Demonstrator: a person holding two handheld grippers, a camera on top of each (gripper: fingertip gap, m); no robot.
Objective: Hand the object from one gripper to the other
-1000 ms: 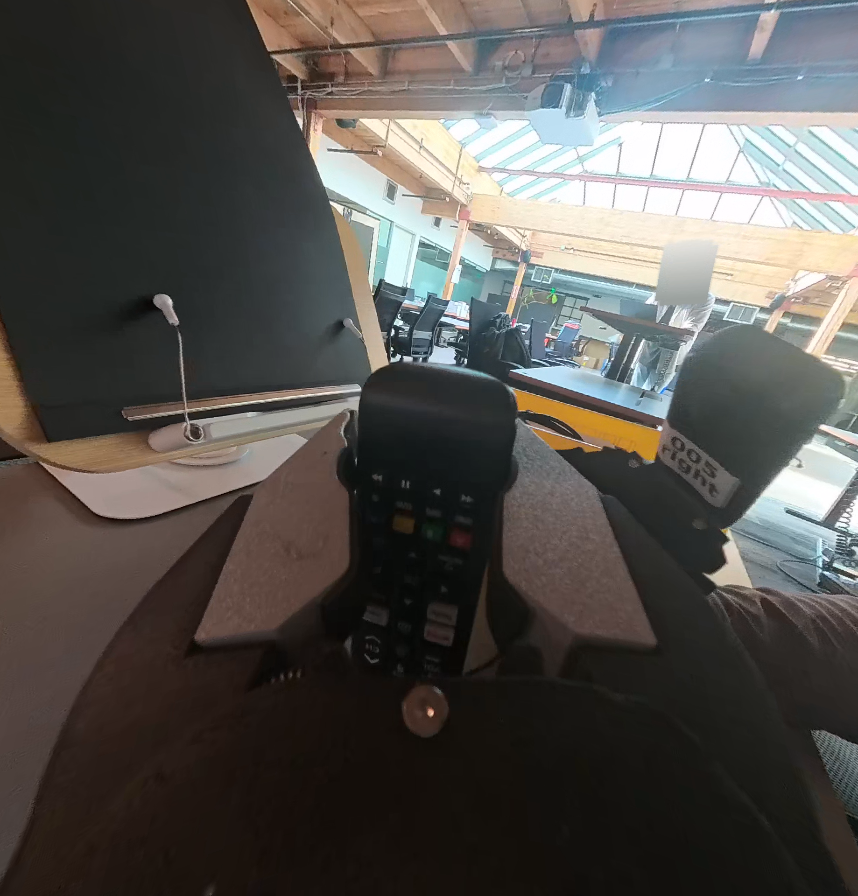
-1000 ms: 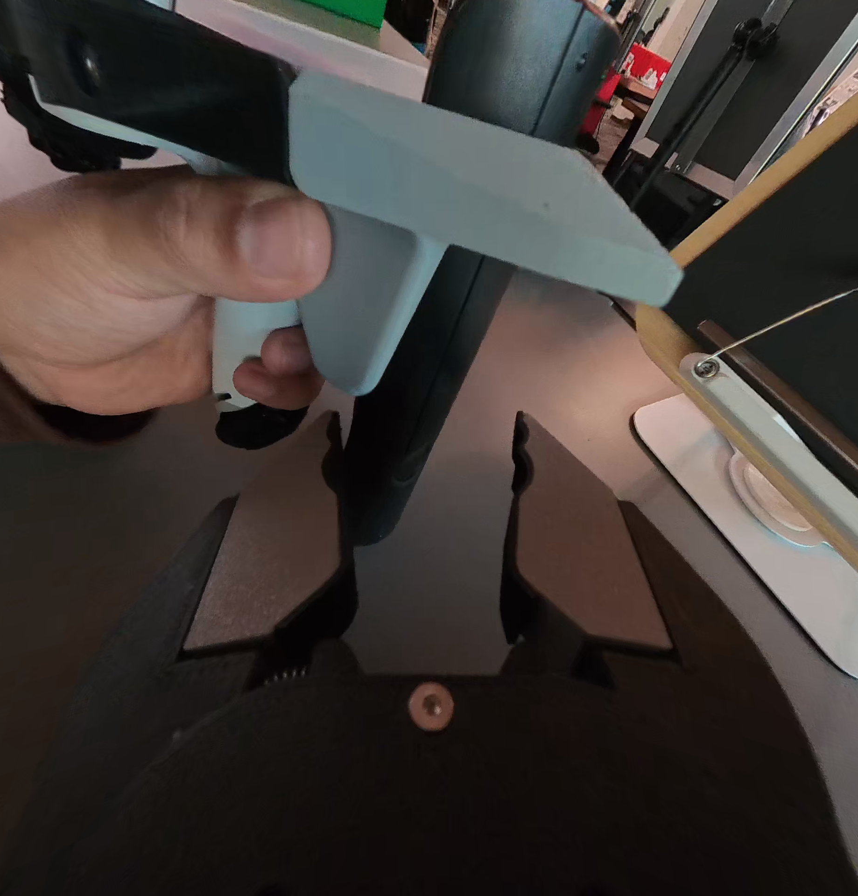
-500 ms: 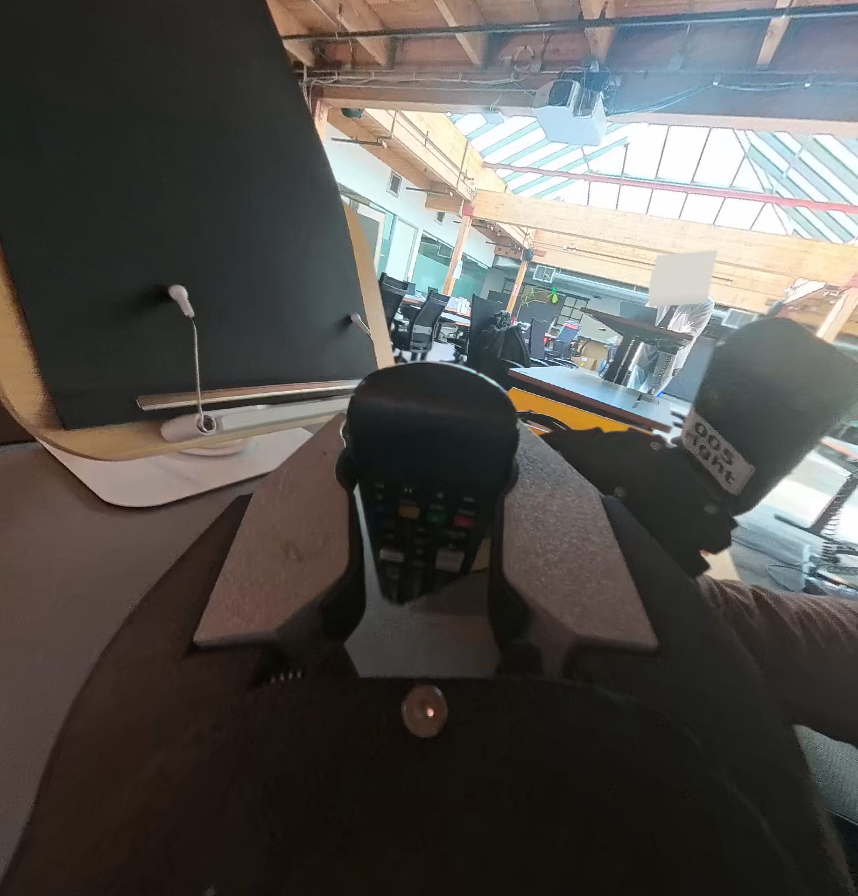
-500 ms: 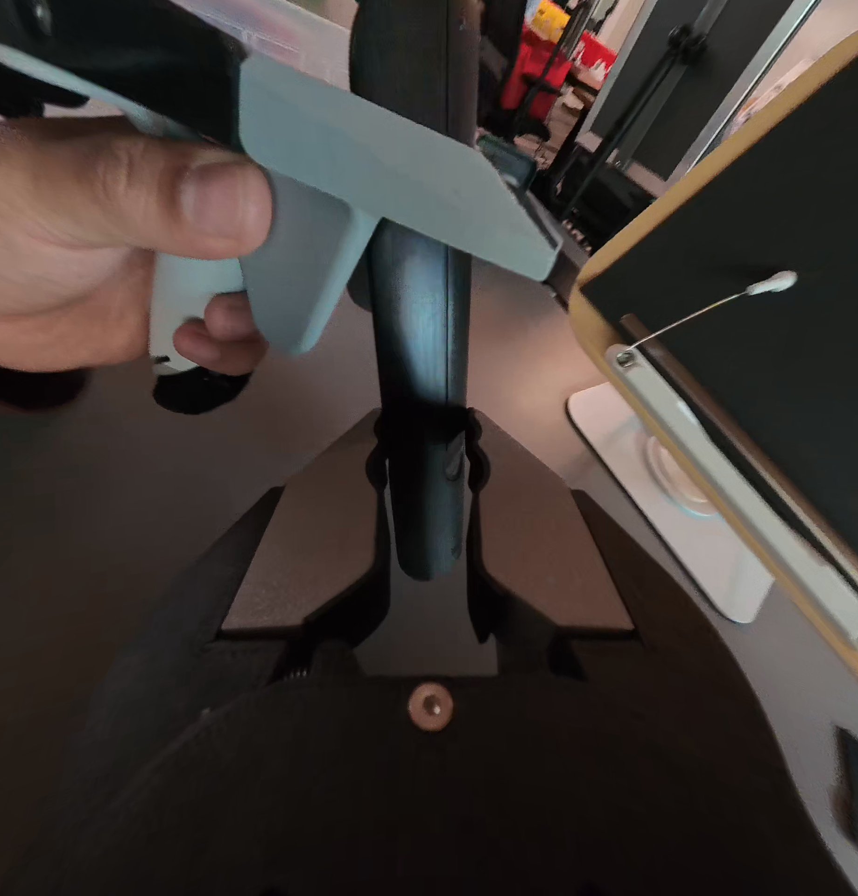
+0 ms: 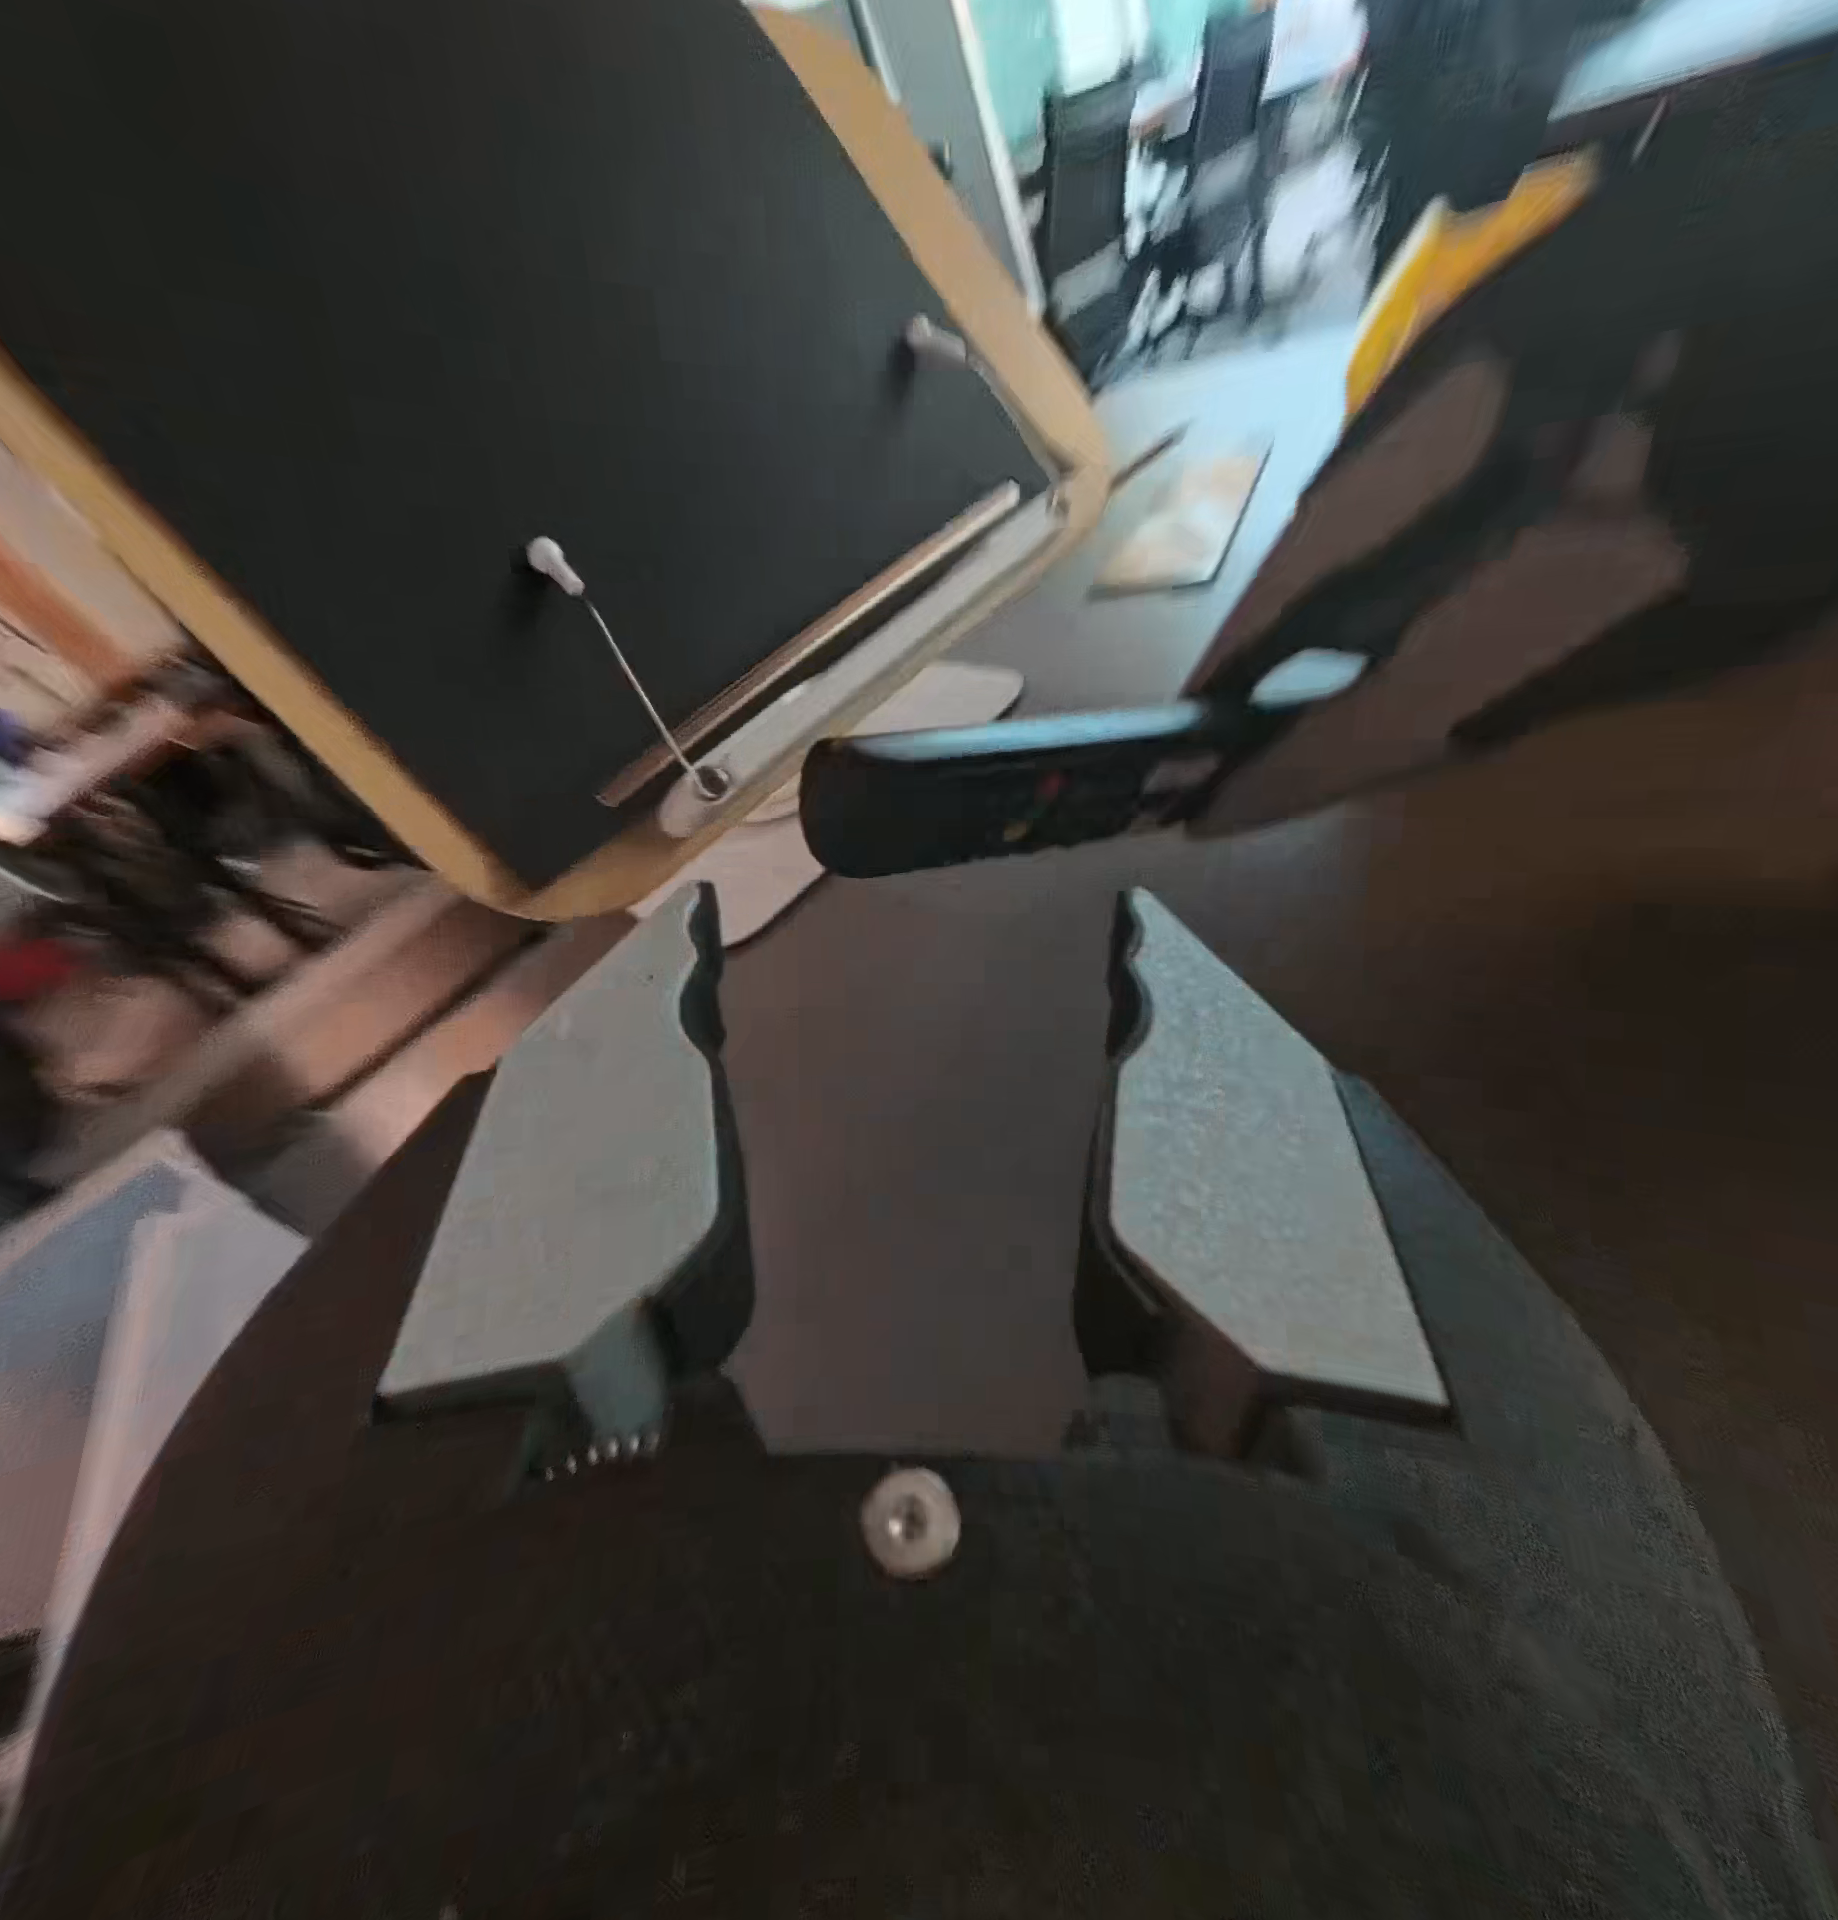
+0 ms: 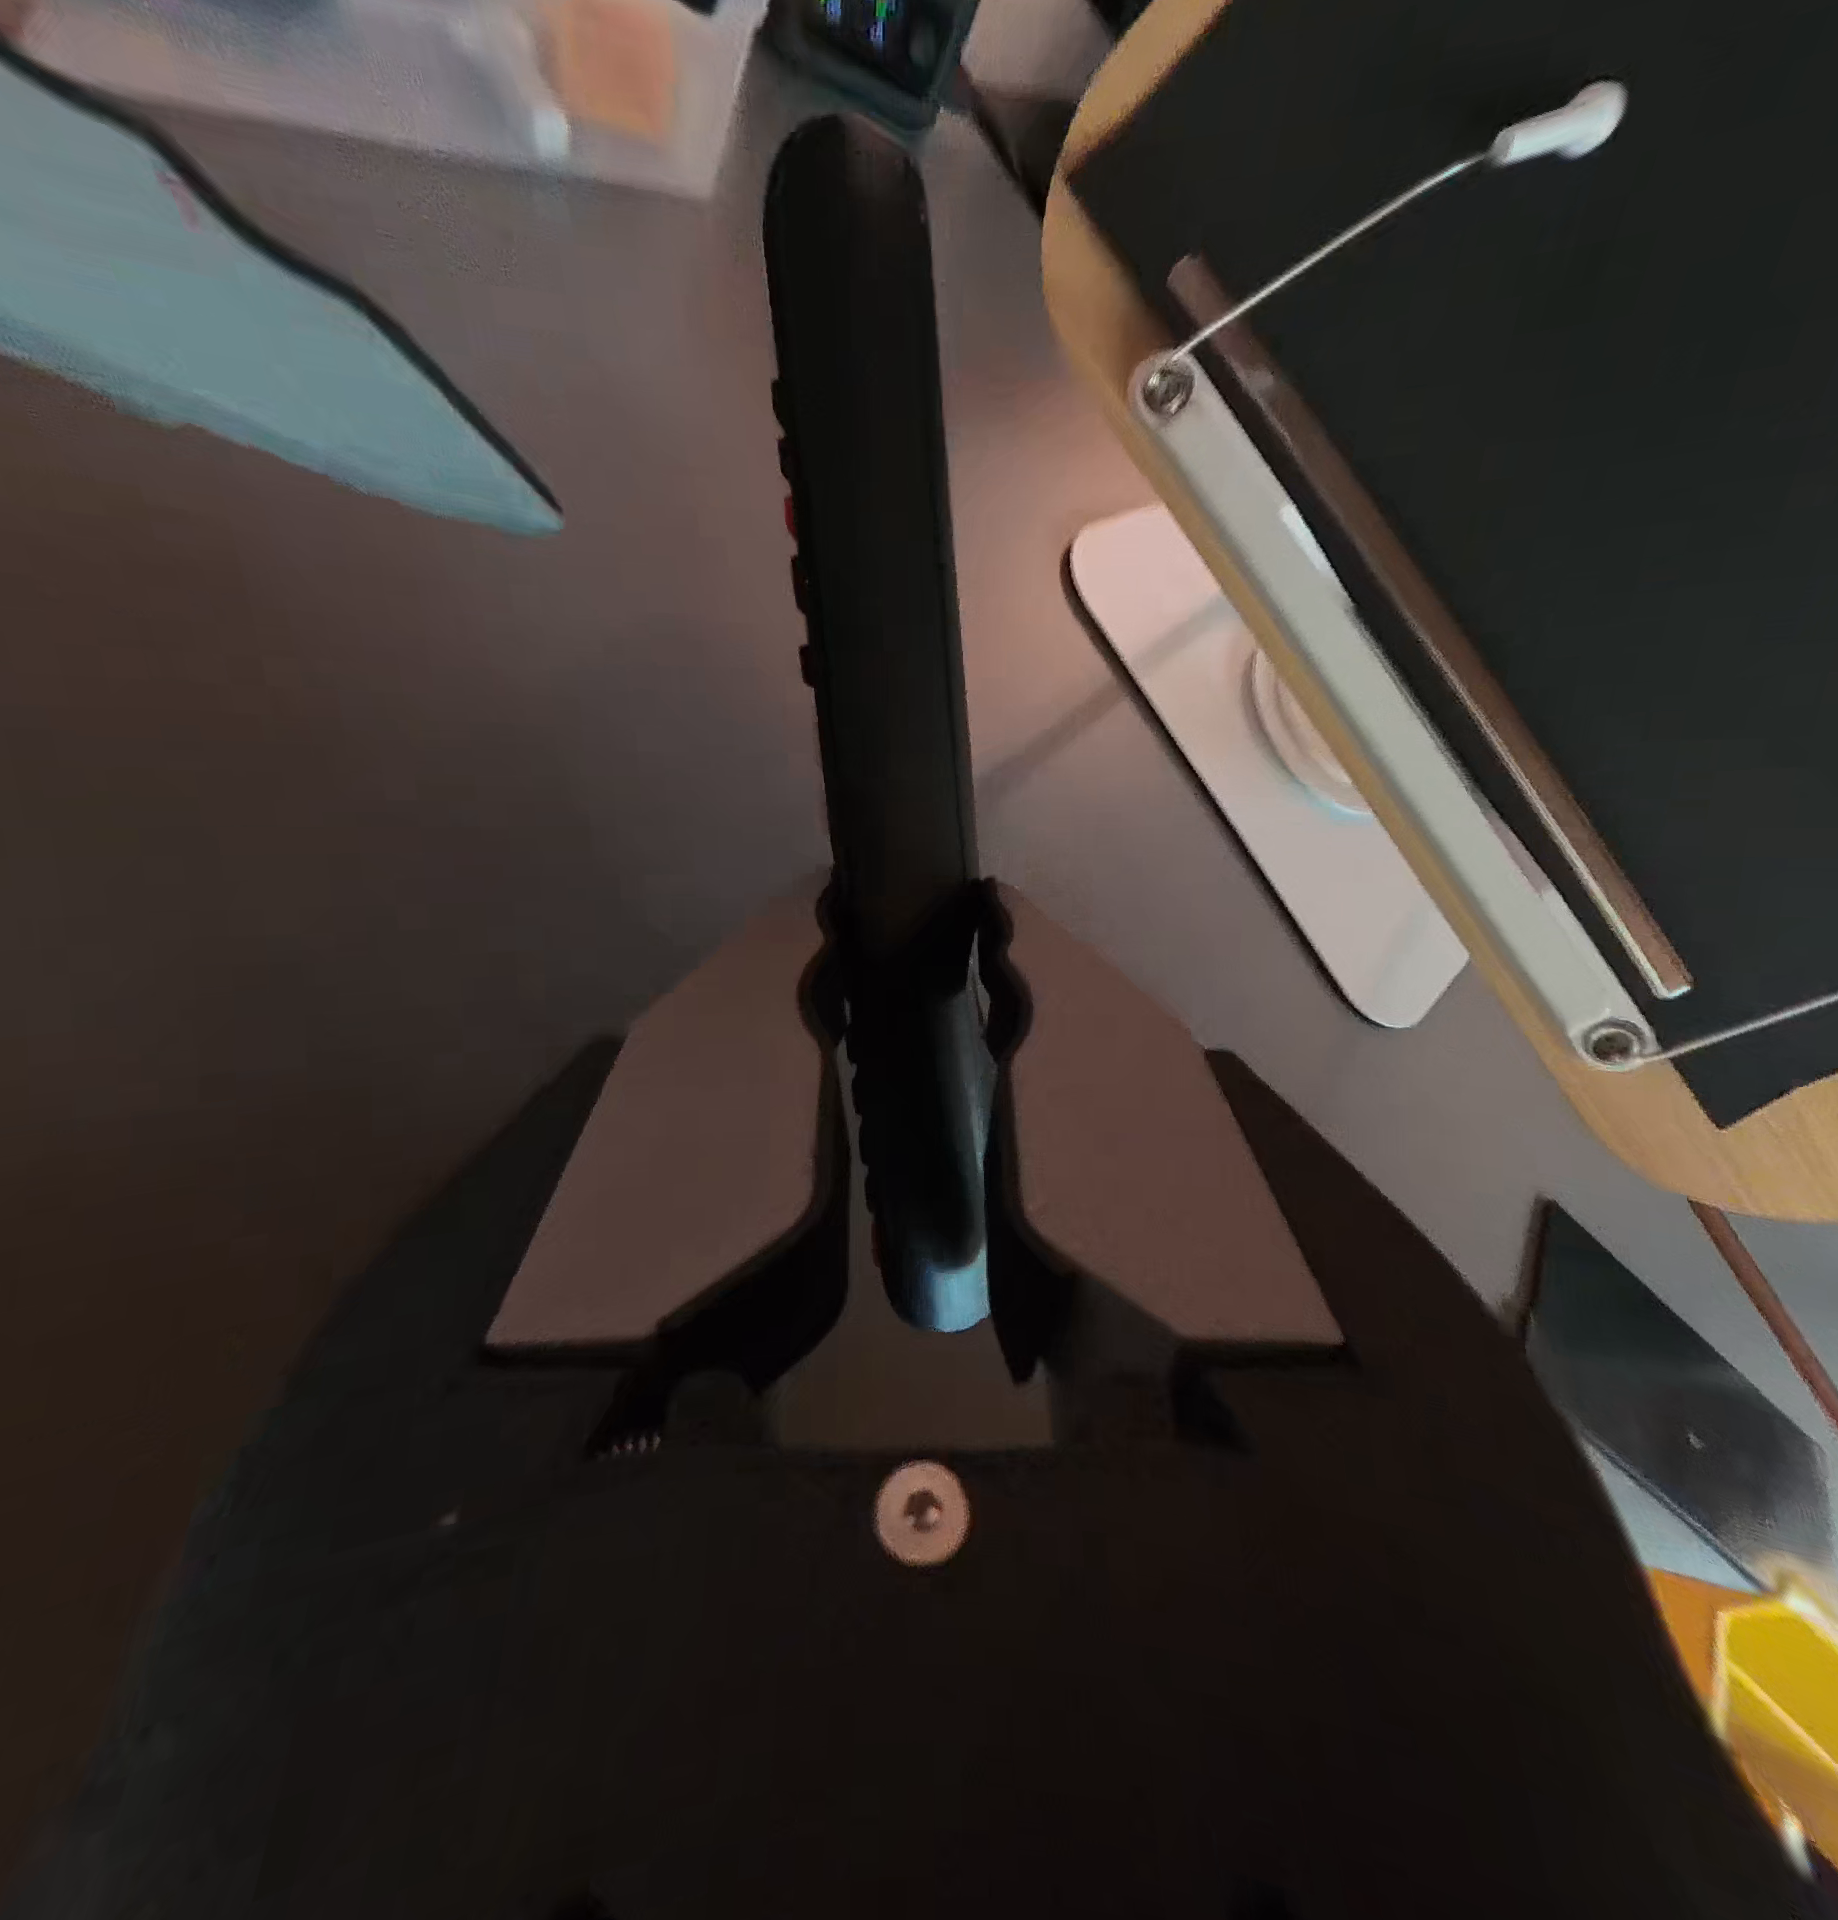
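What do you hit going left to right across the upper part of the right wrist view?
Pale blue finger of the left gripper → black remote, its near end clamped in the right gripper → white stand base → black wood-edged board.

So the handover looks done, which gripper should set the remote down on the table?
Right. The right gripper is clamped on the remote near one end, the rest sticking out over the table. The left gripper has its jaws apart and empty, clear of the remote.
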